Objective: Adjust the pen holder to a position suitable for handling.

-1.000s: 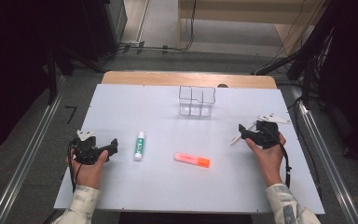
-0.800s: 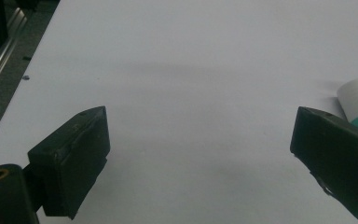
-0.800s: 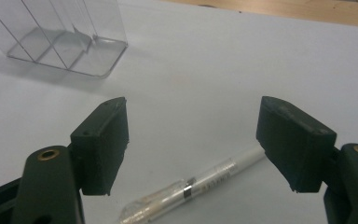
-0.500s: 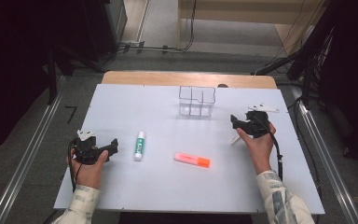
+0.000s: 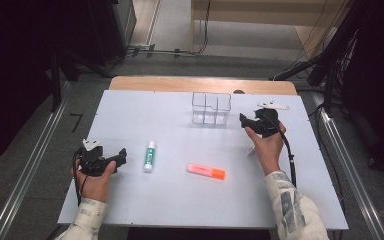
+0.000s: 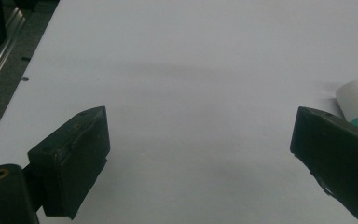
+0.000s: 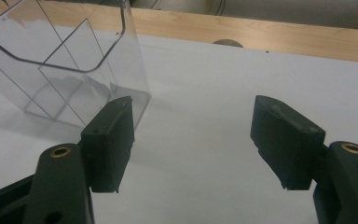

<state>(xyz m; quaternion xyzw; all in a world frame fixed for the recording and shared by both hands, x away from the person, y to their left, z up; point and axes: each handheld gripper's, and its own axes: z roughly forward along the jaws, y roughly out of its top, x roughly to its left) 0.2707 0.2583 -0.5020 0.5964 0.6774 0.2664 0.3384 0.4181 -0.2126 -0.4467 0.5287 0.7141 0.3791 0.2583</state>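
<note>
Closing on the clear plastic divided organiser box [image 7: 70,60] looks like the step in hand: the right gripper [image 7: 193,140] has its black jaws wide with nothing between them, though they have just been narrowing a little, and the box's near corner sits just beyond its left jaw. A good grip, I judge, would straddle one thin wall squarely (clear plastic is slick and flexes) rather than pinch the rounded corner. The box stands upright at the far middle of the pale matte table [image 5: 145,205]. The left gripper [image 6: 200,154] rests with jaws wide and empty; the white-and-green glue stick [image 5: 150,156] lies just beside it, and the orange highlighter pen [image 5: 206,171] lies flat between the hands.
</note>
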